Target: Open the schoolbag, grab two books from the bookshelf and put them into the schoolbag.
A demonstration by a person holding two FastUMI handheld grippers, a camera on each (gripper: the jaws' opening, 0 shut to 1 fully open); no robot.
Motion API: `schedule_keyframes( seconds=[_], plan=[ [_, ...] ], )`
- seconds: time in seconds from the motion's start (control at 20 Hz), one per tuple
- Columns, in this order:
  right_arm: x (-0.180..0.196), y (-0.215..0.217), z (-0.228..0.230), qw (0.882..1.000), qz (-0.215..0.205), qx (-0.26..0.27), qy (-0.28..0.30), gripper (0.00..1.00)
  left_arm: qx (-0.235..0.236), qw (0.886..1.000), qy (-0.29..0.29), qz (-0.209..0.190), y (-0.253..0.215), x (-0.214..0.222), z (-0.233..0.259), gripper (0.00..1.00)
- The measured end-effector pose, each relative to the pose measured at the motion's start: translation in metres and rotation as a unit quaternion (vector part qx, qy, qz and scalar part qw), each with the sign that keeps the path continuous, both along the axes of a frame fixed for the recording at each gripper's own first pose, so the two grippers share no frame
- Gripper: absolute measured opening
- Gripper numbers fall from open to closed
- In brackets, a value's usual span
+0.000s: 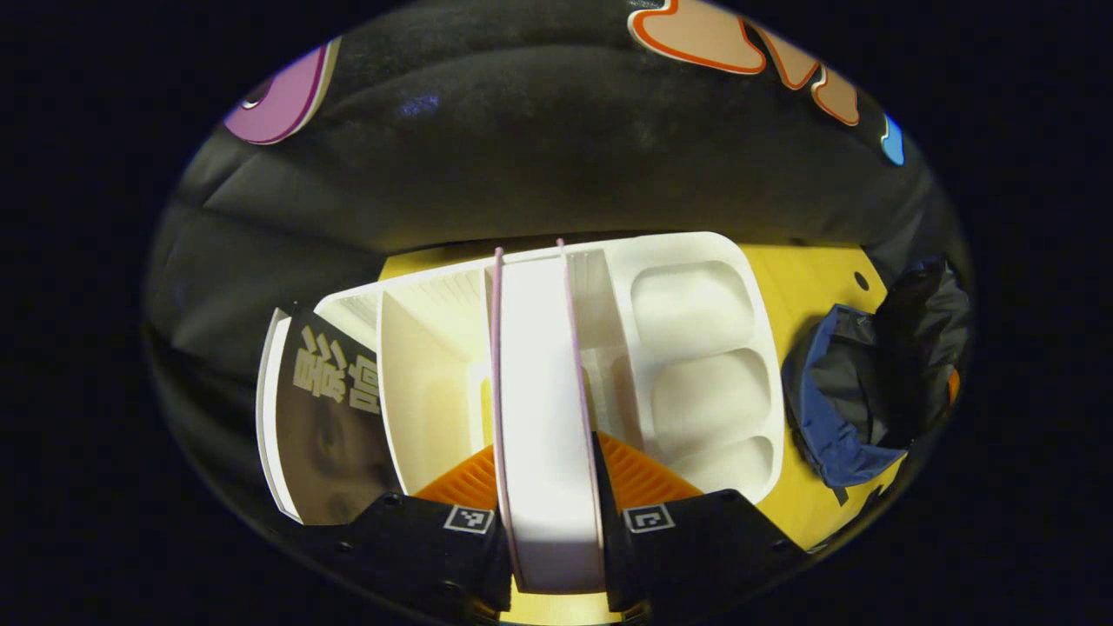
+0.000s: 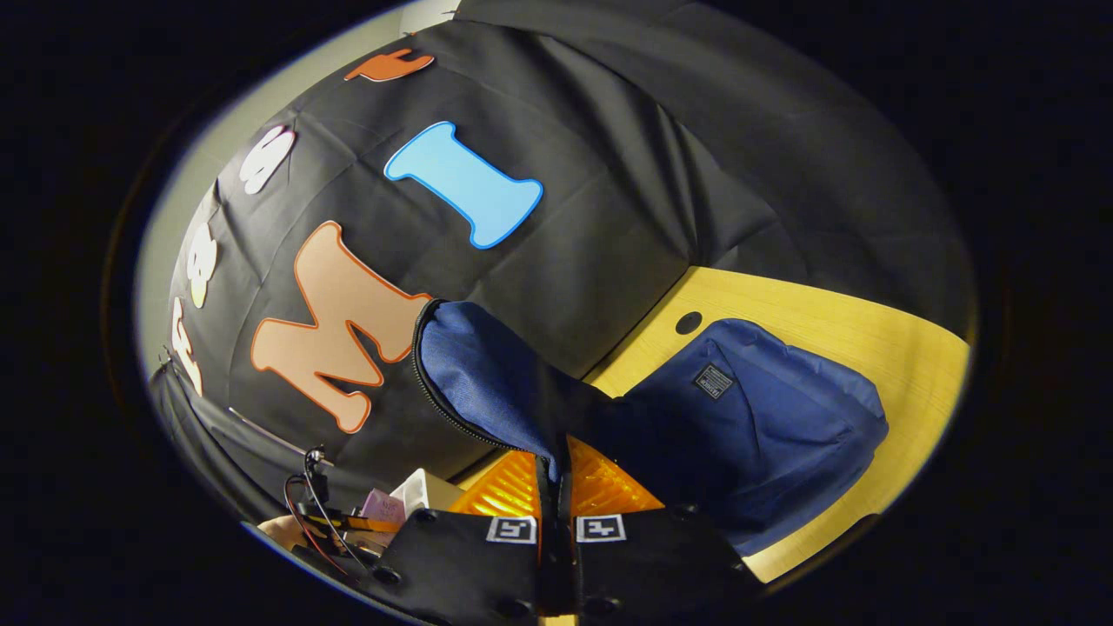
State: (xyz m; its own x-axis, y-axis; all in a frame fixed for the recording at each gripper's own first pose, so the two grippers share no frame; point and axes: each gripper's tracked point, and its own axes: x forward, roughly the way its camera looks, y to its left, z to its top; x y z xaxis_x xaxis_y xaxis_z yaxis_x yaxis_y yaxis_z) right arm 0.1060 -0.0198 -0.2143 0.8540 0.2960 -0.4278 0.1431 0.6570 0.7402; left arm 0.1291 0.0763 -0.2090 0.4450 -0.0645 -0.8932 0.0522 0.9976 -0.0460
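Observation:
In the left gripper view my left gripper (image 1: pixel 549 487) is shut on a book with pink covers (image 1: pixel 541 391), gripping it across its white page edge. The book stands upright in a slot of the white bookshelf (image 1: pixel 696 313). A dark-covered book (image 1: pixel 335 417) leans at the shelf's left end. The blue schoolbag (image 1: pixel 861 391) lies to the right with its mouth gaping. In the right gripper view my right gripper (image 2: pixel 554 474) is shut on the bag's zip-edged flap (image 2: pixel 487 374) and holds it raised. The schoolbag's body (image 2: pixel 765 417) rests on the table beyond it.
Shelf and bag sit on a yellow wooden table (image 2: pixel 869 322) with a round cable hole (image 2: pixel 688 322). The black cloth wall stands close behind. In the right gripper view's lower left, a hand with the other gripper (image 2: pixel 339 522) shows beside the pink book (image 2: pixel 380 504).

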Motion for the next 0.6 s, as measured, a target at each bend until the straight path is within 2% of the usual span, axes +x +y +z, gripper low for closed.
schedule_keyframes(
  seconds=[0.05,0.25,0.6],
  plan=[
    [0.0,0.0,0.0,1.0,0.002,-0.002,0.0,0.03,0.001,1.0,0.005,-0.003,0.0,-0.002,0.0,0.36],
    [0.002,-0.002,0.0,1.0,0.001,0.001,0.0,0.03,-0.004,1.0,0.004,-0.006,0.001,-0.005,0.005,0.36],
    [0.003,-0.001,-0.001,1.0,0.004,-0.001,0.002,0.03,-0.007,0.999,-0.029,-0.016,0.017,-0.018,0.041,0.35]
  ],
)
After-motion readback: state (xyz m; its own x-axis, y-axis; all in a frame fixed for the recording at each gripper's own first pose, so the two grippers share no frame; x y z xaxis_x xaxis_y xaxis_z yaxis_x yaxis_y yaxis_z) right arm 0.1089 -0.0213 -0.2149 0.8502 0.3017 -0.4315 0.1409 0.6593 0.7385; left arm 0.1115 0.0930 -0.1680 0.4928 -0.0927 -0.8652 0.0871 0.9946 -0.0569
